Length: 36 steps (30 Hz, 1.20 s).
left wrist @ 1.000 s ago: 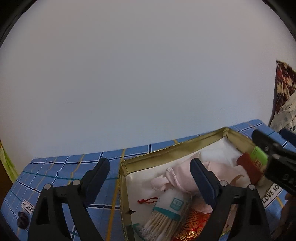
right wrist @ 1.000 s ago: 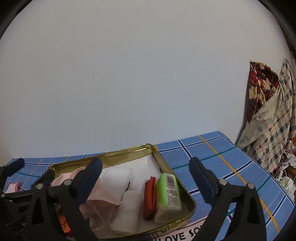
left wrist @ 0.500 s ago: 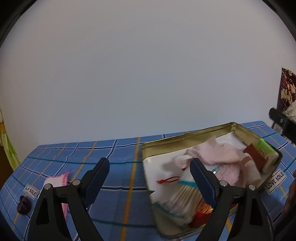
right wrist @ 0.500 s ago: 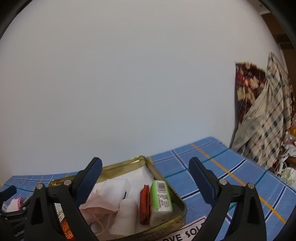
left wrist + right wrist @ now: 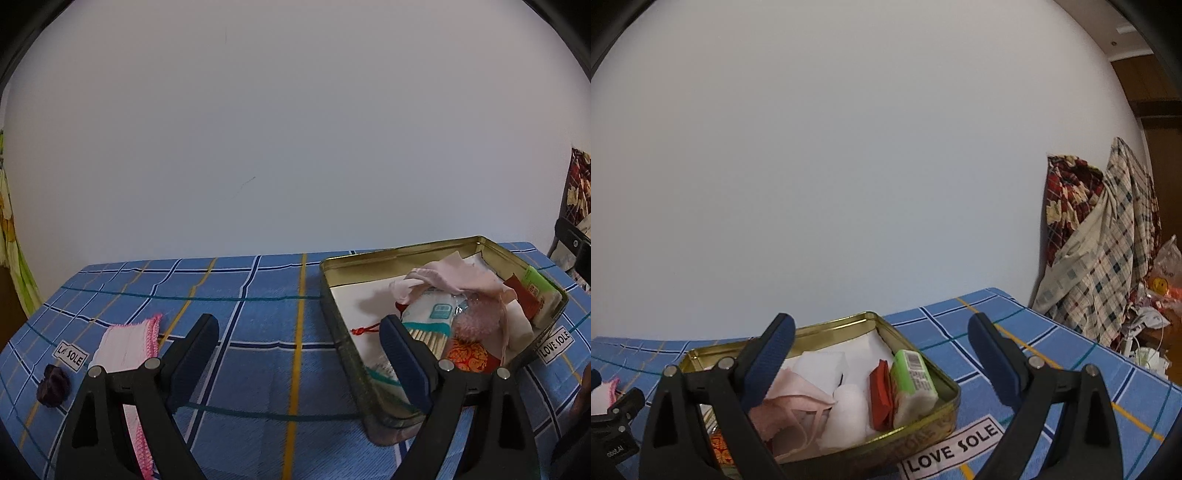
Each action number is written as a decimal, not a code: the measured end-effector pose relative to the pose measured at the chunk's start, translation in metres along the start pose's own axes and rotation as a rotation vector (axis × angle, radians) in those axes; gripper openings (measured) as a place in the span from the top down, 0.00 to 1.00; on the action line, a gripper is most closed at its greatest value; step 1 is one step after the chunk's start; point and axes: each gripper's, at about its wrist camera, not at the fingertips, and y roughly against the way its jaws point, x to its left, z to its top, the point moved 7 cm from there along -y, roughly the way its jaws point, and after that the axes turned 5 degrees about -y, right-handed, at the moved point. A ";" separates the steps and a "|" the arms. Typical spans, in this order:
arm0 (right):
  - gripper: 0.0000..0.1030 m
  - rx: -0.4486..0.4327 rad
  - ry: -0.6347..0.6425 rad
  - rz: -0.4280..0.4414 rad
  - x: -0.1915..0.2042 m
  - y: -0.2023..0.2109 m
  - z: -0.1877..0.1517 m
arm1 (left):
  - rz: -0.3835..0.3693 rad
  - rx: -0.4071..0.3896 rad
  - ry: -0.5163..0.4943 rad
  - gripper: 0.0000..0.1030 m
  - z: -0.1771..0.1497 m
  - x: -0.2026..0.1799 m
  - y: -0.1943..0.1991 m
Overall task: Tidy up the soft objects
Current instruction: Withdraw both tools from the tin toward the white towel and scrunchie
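Our left wrist view looks low across the blue checked worktop (image 5: 258,332) toward the wall; our right wrist view sits nearer, from the tin's other side. Both share the gold tin (image 5: 369,258) (image 5: 827,328).

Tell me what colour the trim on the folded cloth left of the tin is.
Bright pink trim on the folded cloth, clearest in the left wrist view.

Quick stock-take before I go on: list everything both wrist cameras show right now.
Tin: 1, gold, on cloth, right side.
Pink cloth: 1, in tin.
Cotton swab pack: 1, white-teal, in tin.
Green pack: 1, tin's right edge.
Red packet: 1, beside green pack.
Red-gold pouch: 1, tin's near end.
Folded towel: 1, white with pink trim, left on cloth.
Purple item: 1, far left.
Tablecloth: 1, blue plaid.
Hanging fabrics: several, plaid, right.
Left gripper: open, empty.
Right gripper: open, empty.
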 end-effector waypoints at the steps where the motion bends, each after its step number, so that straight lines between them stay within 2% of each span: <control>1: 0.06 0.000 -0.006 -0.005 -0.001 0.002 0.000 | 0.001 0.000 -0.001 0.12 -0.001 0.001 0.000; 9: 0.06 0.005 -0.037 -0.022 -0.002 0.019 -0.005 | -0.015 0.013 0.015 0.12 -0.008 0.016 0.007; 16: 0.06 0.025 -0.003 0.017 0.019 0.028 -0.012 | -0.006 0.021 0.021 0.12 -0.011 0.031 0.005; 23: 0.06 0.033 0.044 0.071 0.054 0.036 -0.022 | 0.027 0.019 0.025 0.12 -0.015 0.056 0.004; 30: 0.06 0.087 0.004 0.143 0.094 0.038 -0.037 | 0.052 0.015 0.028 0.12 -0.019 0.082 0.003; 36: 0.06 0.114 0.038 0.197 0.135 0.039 -0.052 | 0.083 0.020 0.043 0.12 -0.024 0.116 -0.001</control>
